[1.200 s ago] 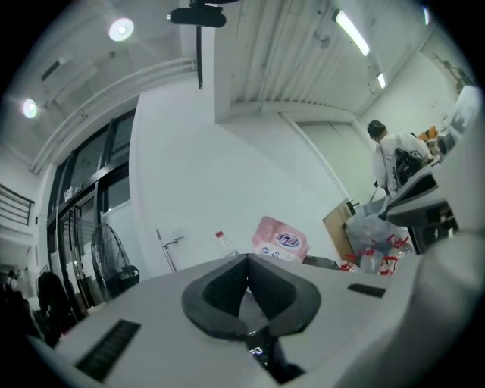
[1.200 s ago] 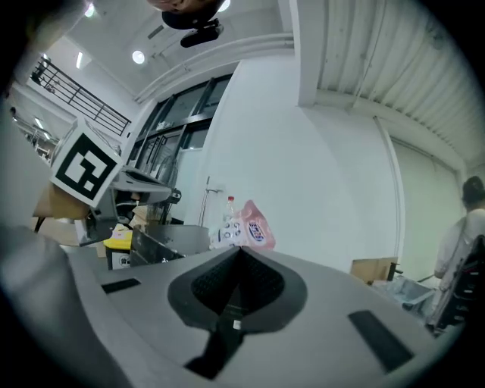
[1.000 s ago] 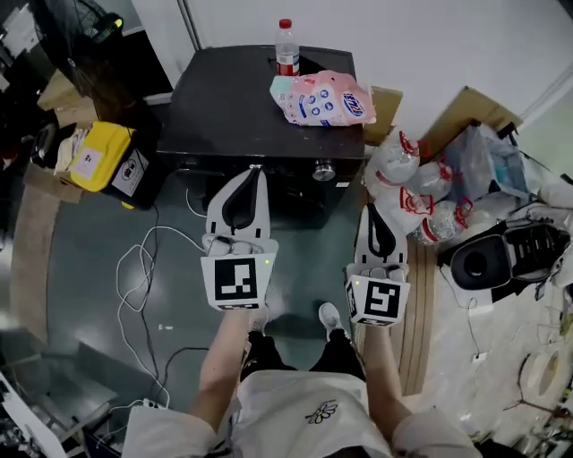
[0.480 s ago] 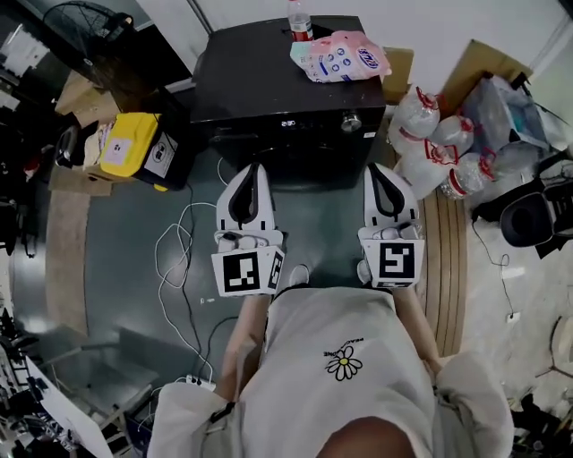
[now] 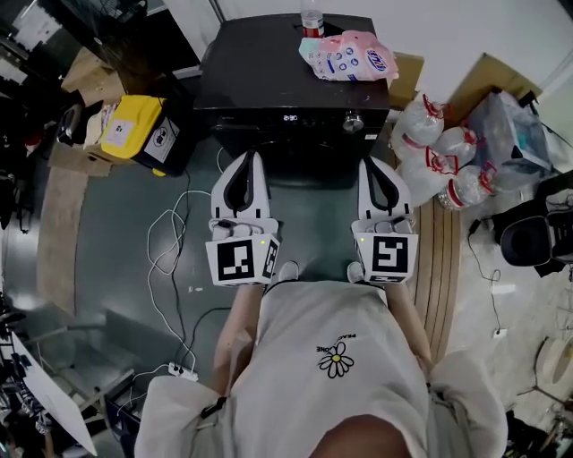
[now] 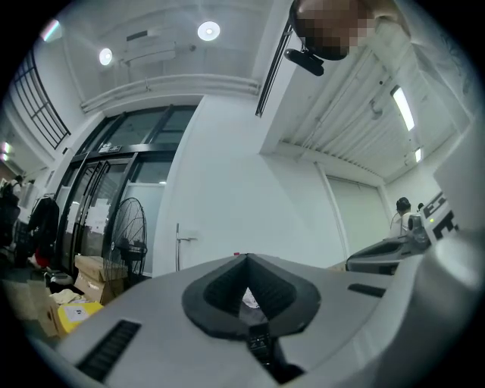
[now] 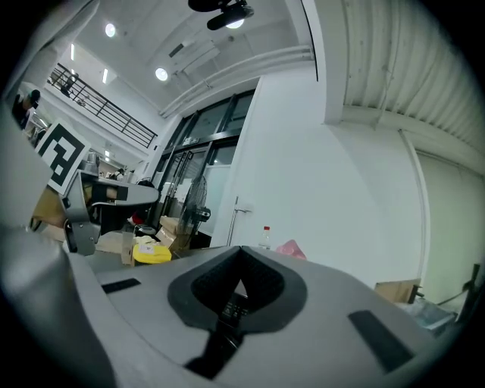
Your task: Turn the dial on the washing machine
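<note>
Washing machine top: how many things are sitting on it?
2. A plastic bottle stands at the back edge, partly cut off by the picture. A pink packet lies beside it, toward the right. Nothing else shows there.

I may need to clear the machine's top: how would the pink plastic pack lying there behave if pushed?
The pink printed plastic pack looks soft and puffy, so it would probably dent and slide rather than roll. It lies flat on top of the black washing machine, so tipping seems unlikely.
</note>
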Tool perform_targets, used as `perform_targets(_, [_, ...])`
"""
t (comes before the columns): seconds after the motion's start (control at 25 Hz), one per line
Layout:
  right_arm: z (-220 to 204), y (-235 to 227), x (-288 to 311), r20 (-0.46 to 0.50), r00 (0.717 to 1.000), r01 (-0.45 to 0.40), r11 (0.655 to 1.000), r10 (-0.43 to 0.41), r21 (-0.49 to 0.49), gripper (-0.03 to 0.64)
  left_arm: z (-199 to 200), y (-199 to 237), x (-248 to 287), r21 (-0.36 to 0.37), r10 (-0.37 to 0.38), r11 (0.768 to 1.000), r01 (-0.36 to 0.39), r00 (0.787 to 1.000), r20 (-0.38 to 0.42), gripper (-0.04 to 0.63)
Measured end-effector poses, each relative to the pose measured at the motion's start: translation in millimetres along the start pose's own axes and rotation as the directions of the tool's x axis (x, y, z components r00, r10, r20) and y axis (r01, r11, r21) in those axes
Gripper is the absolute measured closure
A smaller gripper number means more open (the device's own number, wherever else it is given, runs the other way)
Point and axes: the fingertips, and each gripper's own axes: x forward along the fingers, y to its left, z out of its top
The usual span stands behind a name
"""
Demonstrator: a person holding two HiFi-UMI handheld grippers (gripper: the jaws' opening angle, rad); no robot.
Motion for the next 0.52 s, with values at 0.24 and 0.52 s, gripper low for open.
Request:
perform_targets(0.24, [-7.6, -4.6, 2.4, -0.011, 1.0, -0.018, 1.0, 0.017, -0.02, 0.614, -2.8, 1.8, 4.4, -0.008, 0.017, 1.0, -0.017, 1.0, -0.01, 0.595])
perform_targets(0.52, [-11.6, -7.0, 7.4, -0.014, 1.0, -0.019, 0.999, 0.019, -0.026, 0.614, -6.5, 6.3, 8.4, -0.01, 0.026, 1.0, -0.026, 1.0, -0.016, 0.595])
